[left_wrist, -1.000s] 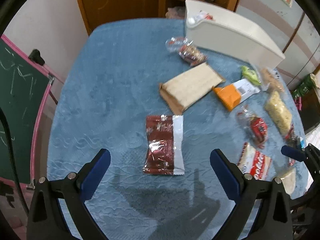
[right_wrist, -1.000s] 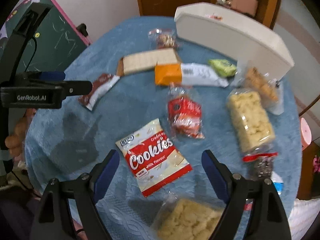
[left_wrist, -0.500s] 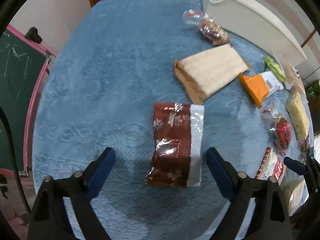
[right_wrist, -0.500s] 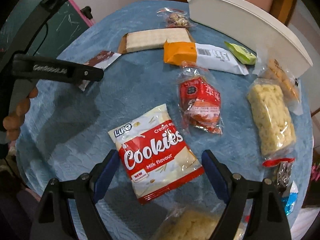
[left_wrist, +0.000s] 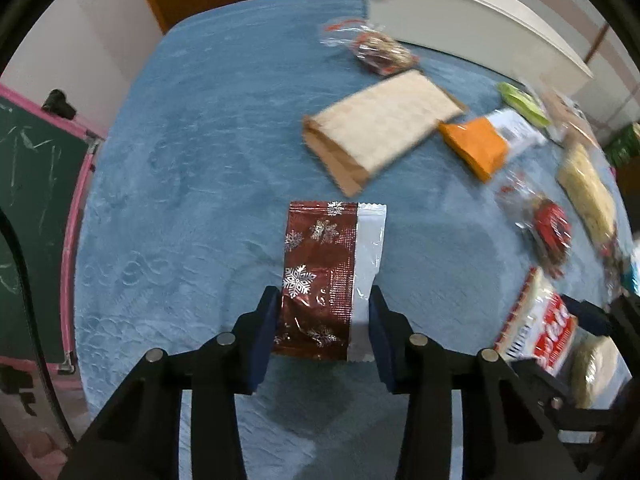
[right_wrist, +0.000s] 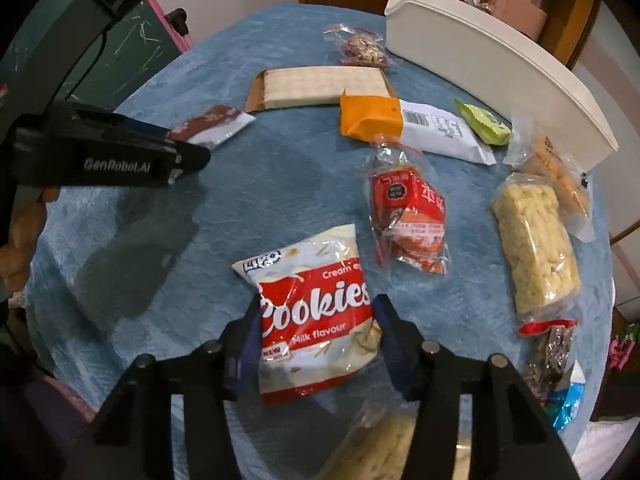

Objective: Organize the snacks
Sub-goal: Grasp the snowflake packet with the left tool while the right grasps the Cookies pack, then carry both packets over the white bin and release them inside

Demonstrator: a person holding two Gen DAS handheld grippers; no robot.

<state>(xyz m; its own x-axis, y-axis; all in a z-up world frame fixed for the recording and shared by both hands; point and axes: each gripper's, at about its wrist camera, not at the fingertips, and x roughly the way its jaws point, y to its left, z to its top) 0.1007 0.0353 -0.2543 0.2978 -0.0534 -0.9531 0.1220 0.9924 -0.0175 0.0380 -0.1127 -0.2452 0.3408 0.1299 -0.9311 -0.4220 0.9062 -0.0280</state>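
Left claw (left_wrist: 322,316) clamped shut on red wrapper (left_wrist: 320,276). Right claw (right_wrist: 316,328) closing, cookies (right_wrist: 316,316) pinched between pads. White bin (right_wrist: 492,64) seen at 1 o'clock on table (right_wrist: 248,200).

"Cookies" on cookie packet (right_wrist: 316,320)

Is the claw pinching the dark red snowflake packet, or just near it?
Touching. In the left wrist view, both blue pads of the left gripper press the long edges of the snowflake packet, with no blue cloth showing between pad and wrapper.
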